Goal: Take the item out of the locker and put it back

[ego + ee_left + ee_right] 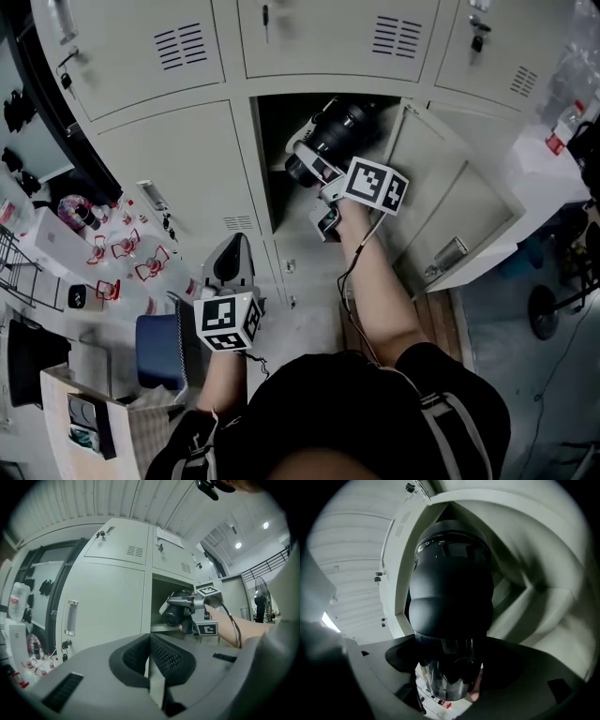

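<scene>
The item is a black, bottle-like cylinder (334, 134) held at the mouth of the open locker (276, 155) in the middle row. My right gripper (315, 161) is shut on it, and the item pokes partly into the opening. In the right gripper view the black item (452, 588) fills the middle between the jaws of the right gripper (450, 665), and a shiny clear section shows near its base. From the left gripper view the item (174, 613) sits level at the locker's (159, 595) shelf edge. My left gripper (234, 255) hangs low in front of the shut lockers. Its jaws (150, 654) are shut with nothing in them.
The locker door (461, 202) swings out to the right of my right arm. A blue stool (159, 352) stands just left of the left gripper. A small table with red-labelled bottles (131, 255) is at the left. A chair base (553, 305) is at the far right.
</scene>
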Tool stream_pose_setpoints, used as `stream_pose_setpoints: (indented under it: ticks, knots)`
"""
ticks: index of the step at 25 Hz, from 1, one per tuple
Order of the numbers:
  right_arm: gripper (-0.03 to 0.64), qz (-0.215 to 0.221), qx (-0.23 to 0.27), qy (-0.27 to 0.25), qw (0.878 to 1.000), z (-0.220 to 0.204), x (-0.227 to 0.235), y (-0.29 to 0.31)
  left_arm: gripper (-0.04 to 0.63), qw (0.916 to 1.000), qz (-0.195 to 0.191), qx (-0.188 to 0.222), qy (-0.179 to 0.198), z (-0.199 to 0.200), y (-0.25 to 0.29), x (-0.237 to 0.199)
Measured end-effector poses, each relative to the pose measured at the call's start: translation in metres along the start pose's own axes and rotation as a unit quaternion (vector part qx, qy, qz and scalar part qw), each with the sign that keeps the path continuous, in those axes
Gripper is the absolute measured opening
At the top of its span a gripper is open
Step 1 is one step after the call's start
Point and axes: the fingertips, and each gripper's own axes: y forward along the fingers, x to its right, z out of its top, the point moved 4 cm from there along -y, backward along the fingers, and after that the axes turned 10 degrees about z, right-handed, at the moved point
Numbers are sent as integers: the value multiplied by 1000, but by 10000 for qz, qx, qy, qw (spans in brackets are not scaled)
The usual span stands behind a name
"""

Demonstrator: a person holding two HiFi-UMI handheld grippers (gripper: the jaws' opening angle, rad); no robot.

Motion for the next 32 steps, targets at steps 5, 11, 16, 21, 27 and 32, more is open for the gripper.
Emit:
stream_pose_setpoints:
  ticks: [5,11,16,21,27,32]
  knots:
    - [397,-521,-104,-425,9977,14,11,19,14,10000,13,20,25,2,3,-6]
    - [397,-1437,-365,-1396,9791,31,24,32,14,10000,65,-31,-1,0,7,-13]
    - [397,-2203,-749,-2274,9456,39,40,43,14,10000,71,-41,-1,-1,10,-15]
    - [397,-2552,-1092,-2838,9178,34,49,49,14,9999,106,-61,-29,-3,14,-18]
    - [397,-2471,-1241,-3290,9029,29,52,57,14,9999,117,-92,-74,-7,17,-19]
    - [399,-2399,-1282,-3234,9063,29,52,57,14,9999,94,-100,-54,-7,19,-18]
